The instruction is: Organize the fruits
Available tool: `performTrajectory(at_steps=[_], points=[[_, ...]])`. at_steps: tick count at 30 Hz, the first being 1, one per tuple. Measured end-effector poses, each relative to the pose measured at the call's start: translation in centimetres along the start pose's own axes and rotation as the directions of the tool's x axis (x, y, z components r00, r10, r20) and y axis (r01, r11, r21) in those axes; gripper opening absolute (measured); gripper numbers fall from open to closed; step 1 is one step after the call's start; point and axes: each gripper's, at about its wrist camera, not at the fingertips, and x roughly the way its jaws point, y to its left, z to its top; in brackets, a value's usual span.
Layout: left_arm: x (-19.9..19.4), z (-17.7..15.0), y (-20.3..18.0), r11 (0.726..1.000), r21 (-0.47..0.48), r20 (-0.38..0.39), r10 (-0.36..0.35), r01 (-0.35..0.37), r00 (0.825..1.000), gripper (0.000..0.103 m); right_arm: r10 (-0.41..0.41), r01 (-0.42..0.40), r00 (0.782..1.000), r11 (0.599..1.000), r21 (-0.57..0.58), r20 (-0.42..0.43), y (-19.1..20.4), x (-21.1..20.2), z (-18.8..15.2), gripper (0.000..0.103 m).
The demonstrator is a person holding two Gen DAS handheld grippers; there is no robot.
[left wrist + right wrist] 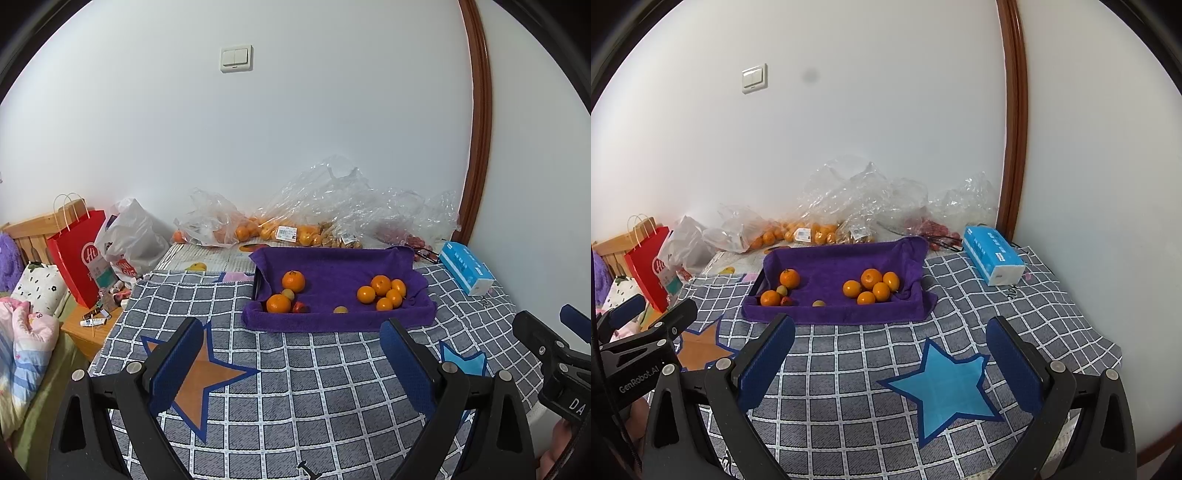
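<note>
Both the left gripper (291, 354) and right gripper (892, 350) hover wide apart, empty, over a checked cloth (849, 369). Oranges (871, 284) sit in the purple-lined tray (834, 310) ahead, by the white wall (295, 129).

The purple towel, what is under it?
A dark tray edge shows at the purple towel's left side. The rest beneath it is covered.

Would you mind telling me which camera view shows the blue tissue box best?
The right wrist view: the blue tissue box sits whole, with its top and white end face visible. The left wrist view shows it farther toward the edge, smaller and more distorted.
</note>
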Motion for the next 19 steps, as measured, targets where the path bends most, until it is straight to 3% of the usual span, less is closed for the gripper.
performTrajectory(at_steps=[19], points=[[0.10, 0.04, -0.08, 1.000, -0.003, 0.006, 0.002, -0.002, 1.000, 0.097, 0.004, -0.004, 1.000, 1.000, -0.017, -0.002, 0.57, 0.20, 0.03, 0.102]])
